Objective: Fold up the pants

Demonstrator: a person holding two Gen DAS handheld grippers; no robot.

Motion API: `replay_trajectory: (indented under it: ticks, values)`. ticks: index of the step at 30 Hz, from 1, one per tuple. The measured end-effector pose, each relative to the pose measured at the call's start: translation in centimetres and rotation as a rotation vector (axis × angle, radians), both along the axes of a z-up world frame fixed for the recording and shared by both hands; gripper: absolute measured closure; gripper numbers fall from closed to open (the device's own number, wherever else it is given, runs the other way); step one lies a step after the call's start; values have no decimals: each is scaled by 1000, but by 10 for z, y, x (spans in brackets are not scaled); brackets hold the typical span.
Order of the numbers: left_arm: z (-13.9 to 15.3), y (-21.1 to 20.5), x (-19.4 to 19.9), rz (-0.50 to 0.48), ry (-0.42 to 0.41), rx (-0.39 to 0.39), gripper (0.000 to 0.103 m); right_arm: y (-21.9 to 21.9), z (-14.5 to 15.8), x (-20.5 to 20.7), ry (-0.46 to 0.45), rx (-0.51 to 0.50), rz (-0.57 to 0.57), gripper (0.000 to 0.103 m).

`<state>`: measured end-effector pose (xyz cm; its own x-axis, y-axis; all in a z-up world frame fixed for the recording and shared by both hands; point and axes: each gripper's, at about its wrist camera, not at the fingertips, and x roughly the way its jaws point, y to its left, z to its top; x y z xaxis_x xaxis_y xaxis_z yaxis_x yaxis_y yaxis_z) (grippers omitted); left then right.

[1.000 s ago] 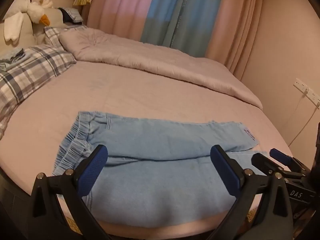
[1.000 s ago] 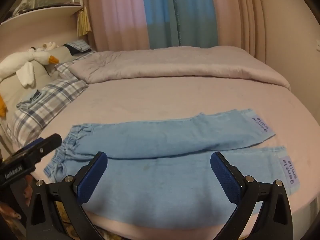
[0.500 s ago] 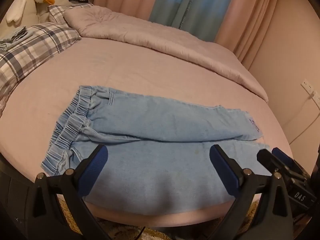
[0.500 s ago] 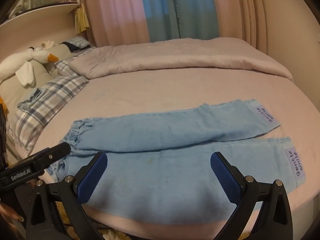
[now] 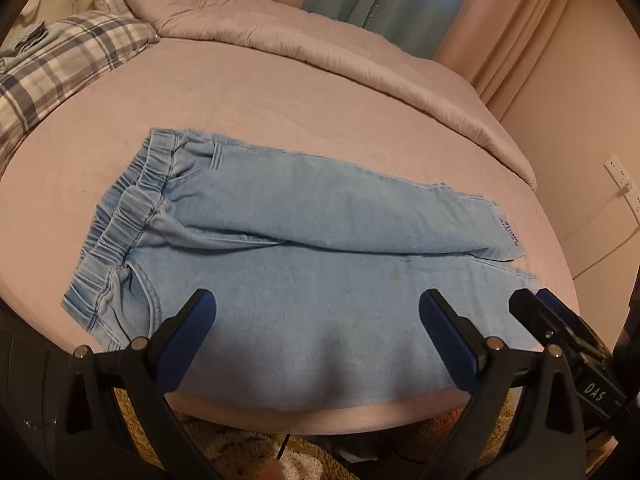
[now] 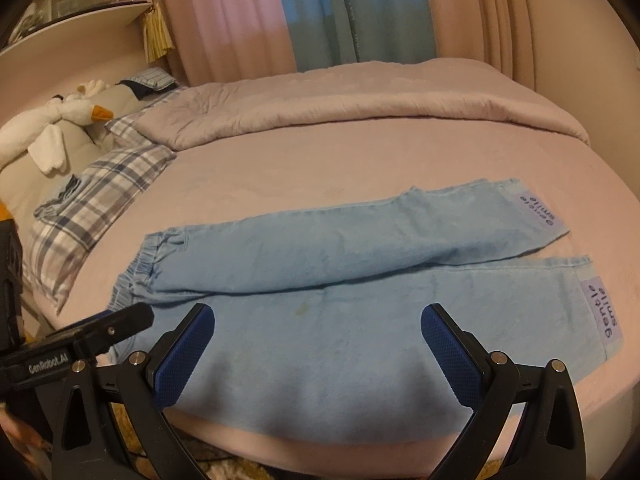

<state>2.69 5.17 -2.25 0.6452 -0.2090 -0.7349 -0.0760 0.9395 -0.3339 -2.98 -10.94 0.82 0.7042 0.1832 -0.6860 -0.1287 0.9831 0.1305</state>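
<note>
Light blue denim pants (image 5: 304, 248) lie flat on the pink bed, elastic waistband (image 5: 120, 236) to the left, both legs stretched to the right. The near leg lies along the bed's front edge. In the right wrist view the pants (image 6: 340, 280) show purple "gentle smile" cuff labels (image 6: 602, 312) at the right. My left gripper (image 5: 318, 340) is open and empty above the near leg, nearer the waistband. My right gripper (image 6: 318, 350) is open and empty above the near leg's middle. Each gripper shows at the edge of the other's view.
A folded pink-grey duvet (image 6: 360, 100) lies across the far side of the bed. A plaid pillow (image 6: 92, 200) and a white goose plush (image 6: 52, 120) sit at the left. Curtains (image 6: 320, 12) hang behind. A wall socket with a cable (image 5: 620, 180) is at the right. A rug lies below the bed's front edge.
Both grippers have risen and tilted down over the pants, so more of the garment and the bed's front edge shows. Both stay open. The pants have not moved.
</note>
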Motion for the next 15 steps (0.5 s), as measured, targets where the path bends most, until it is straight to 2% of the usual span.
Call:
replay_trajectory:
  ticks: [6, 11, 15]
  values:
    - [8, -3, -12, 3, -8, -7, 2, 2, -7, 4, 45, 29, 21, 0]
    - [15, -5, -17, 13, -33, -12, 2, 6, -5, 5, 36, 36, -8, 0]
    - [16, -6, -16, 20, -19, 17, 1, 7, -6, 6, 46, 34, -14, 0]
